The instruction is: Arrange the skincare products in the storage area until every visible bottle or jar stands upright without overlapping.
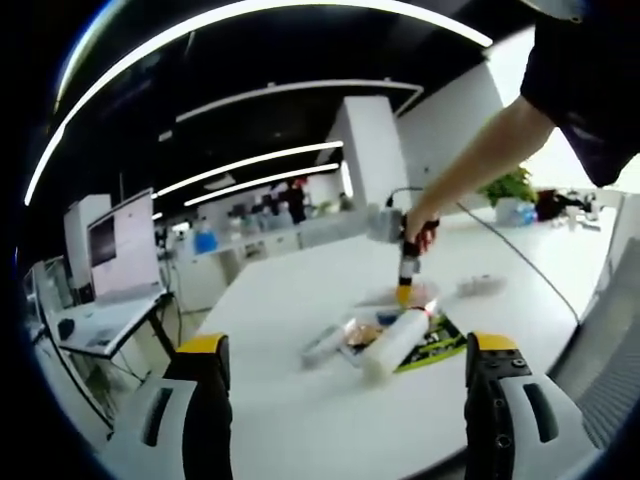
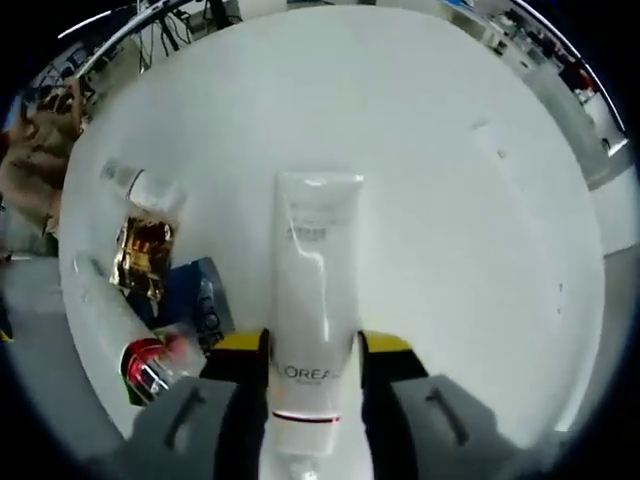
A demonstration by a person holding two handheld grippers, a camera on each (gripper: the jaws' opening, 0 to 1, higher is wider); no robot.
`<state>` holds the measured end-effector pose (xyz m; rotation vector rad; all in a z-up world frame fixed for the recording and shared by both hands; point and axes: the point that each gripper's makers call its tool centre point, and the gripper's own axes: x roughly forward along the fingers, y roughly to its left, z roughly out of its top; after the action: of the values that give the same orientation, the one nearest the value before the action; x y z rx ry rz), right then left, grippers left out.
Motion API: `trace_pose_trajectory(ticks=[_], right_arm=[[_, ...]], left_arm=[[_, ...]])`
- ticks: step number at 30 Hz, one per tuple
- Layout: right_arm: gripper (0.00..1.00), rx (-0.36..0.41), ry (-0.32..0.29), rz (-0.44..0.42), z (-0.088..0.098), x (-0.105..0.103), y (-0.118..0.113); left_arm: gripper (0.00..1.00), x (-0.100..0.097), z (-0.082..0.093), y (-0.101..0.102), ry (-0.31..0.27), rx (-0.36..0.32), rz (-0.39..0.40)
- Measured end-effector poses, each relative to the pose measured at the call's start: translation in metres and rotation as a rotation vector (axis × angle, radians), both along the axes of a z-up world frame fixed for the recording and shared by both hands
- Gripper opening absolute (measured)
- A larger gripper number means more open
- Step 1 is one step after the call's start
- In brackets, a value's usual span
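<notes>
In the right gripper view, my right gripper point(image 2: 313, 345) is shut on a white L'Oréal tube point(image 2: 318, 250) that points away over the white table point(image 2: 450, 200). Left of it lie a gold sachet point(image 2: 145, 245), a blue box point(image 2: 205, 305), a red-capped item point(image 2: 148, 368) and a small clear bottle point(image 2: 135, 185). In the left gripper view, my left gripper point(image 1: 348, 345) stands open above the table's near side, with nothing between its fingers. Beyond it, a pile of products point(image 1: 385, 325) lies on a green-and-black sheet point(image 1: 440, 348), with a white bottle point(image 1: 395, 345) on its side. The right gripper point(image 1: 405, 285) hangs over the pile in a person's hand.
The white table point(image 1: 300, 400) runs far back, with a cable point(image 1: 520, 265) across it and a small clear item point(image 1: 480, 285) at the right. A desk with a monitor point(image 1: 120, 245) stands on the left. A grey chair point(image 1: 615, 380) is at the right edge.
</notes>
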<state>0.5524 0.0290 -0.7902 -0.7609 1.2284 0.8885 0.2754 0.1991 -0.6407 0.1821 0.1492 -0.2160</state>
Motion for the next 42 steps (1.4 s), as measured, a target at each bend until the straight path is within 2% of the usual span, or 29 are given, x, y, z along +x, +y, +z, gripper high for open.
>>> trace_pose_trajectory(ticks=[1,3,8,11,12,14,18,19,20,21,25,27,28,29,31,32,34,35,39,42], right_arm=[[0.36,-0.017,0.011,-0.015,0.000,0.000,0.000],[0.36,-0.046,0.024,0.015,0.000,-0.002,-0.001],[0.35,-0.082,0.046,0.011,0.001,-0.001,-0.001],[0.31,-0.080,0.040,-0.002,0.002,-0.010,0.000],[0.31,-0.073,0.039,-0.046,0.002,-0.010,0.000],[0.29,-0.063,0.032,-0.026,0.002,-0.012,-0.001],[0.22,-0.036,0.005,-0.034,0.002,-0.018,0.000],[0.21,-0.039,-0.032,-0.023,0.003,-0.017,0.001],[0.19,-0.039,-0.045,-0.019,0.003,-0.016,0.002],[0.18,-0.043,-0.086,0.024,0.004,-0.013,0.002],[0.13,-0.029,-0.114,0.034,0.006,-0.016,0.002],[0.11,-0.011,-0.123,0.043,0.009,-0.019,0.000],[0.11,-0.003,-0.123,0.036,0.010,-0.021,-0.002],[0.10,0.009,-0.119,0.013,0.012,-0.020,-0.005],[0.10,0.065,-0.153,-0.017,0.023,-0.012,-0.006],[0.09,0.096,-0.181,-0.028,0.030,-0.009,-0.005],[0.09,0.167,-0.153,-0.067,0.045,-0.013,-0.004],[0.09,0.189,-0.173,-0.062,0.051,-0.013,-0.004],[0.10,0.240,-0.233,-0.036,0.073,-0.020,-0.006],[0.10,0.287,-0.263,-0.047,0.084,-0.030,-0.010]], left_arm=[[0.95,0.000,0.000,0.000,0.000,-0.001,-0.002],[0.95,0.000,0.000,-0.002,0.001,-0.002,-0.008],[0.95,-0.002,-0.001,-0.003,0.005,-0.003,-0.014],[0.95,-0.002,0.000,-0.003,0.000,-0.006,-0.012],[0.95,-0.002,0.000,-0.004,0.000,-0.007,-0.012],[0.95,-0.002,0.000,-0.004,0.005,-0.005,-0.016],[0.95,-0.003,-0.001,-0.005,0.009,-0.002,-0.018],[0.95,-0.003,-0.002,-0.006,0.011,0.001,-0.019],[0.95,-0.003,-0.003,-0.006,0.016,0.003,-0.020],[0.95,-0.003,-0.002,-0.006,0.016,0.003,-0.019],[0.96,-0.004,-0.002,-0.008,0.016,0.006,-0.035],[0.97,-0.005,-0.003,-0.009,0.025,0.009,-0.043],[0.97,-0.006,-0.006,-0.010,0.045,0.021,-0.052],[0.97,-0.008,-0.013,-0.011,0.094,0.048,-0.066],[0.97,-0.008,-0.019,-0.013,0.134,0.070,-0.072],[0.97,-0.006,-0.016,-0.013,0.111,0.058,-0.071],[0.97,-0.006,-0.014,-0.013,0.118,0.038,-0.077],[0.97,-0.005,-0.014,-0.012,0.122,0.028,-0.076],[0.97,0.001,-0.015,-0.006,0.155,0.008,-0.066],[0.97,0.008,-0.004,0.002,0.128,-0.008,-0.046]])
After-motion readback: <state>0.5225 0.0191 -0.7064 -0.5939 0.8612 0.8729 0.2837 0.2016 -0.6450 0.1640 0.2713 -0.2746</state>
